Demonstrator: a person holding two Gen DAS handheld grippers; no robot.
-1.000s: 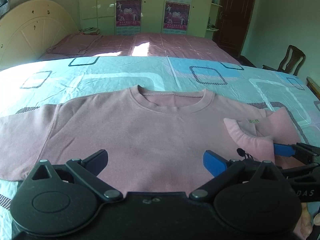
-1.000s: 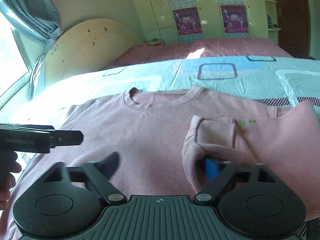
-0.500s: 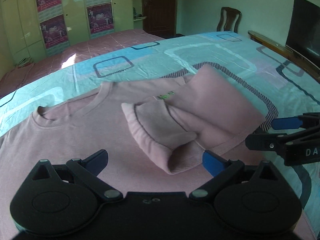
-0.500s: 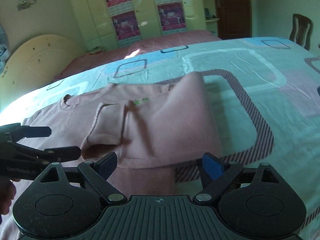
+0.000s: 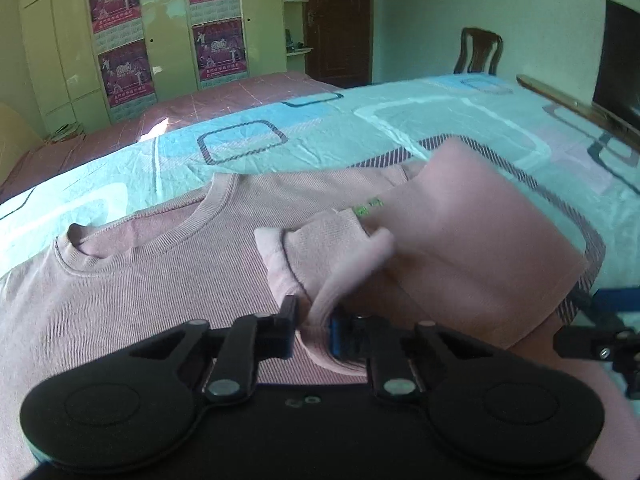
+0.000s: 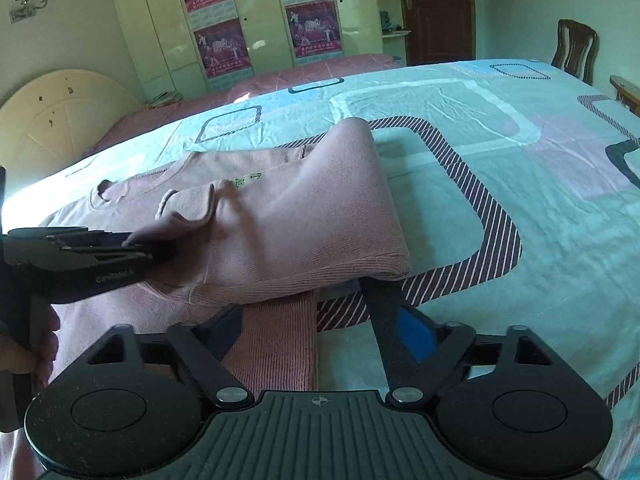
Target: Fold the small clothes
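A pink sweatshirt lies flat on the bed, neck hole toward the far side. Its right sleeve is folded over onto the body and also shows in the right wrist view. My left gripper is shut on the sleeve's cuff, pinching the cloth between its pads; it shows from the side in the right wrist view. My right gripper is open, its jaws spread wide over the sweatshirt's lower hem, holding nothing. It shows at the right edge of the left wrist view.
The bed has a turquoise patterned sheet. A second bed with a pink cover stands behind, then wardrobes with posters. A wooden chair, a door and a dark screen are at the right.
My left gripper has moved in and closed on the sleeve cuff. My right gripper let go of the sleeve earlier and has drawn back to the hem, open.
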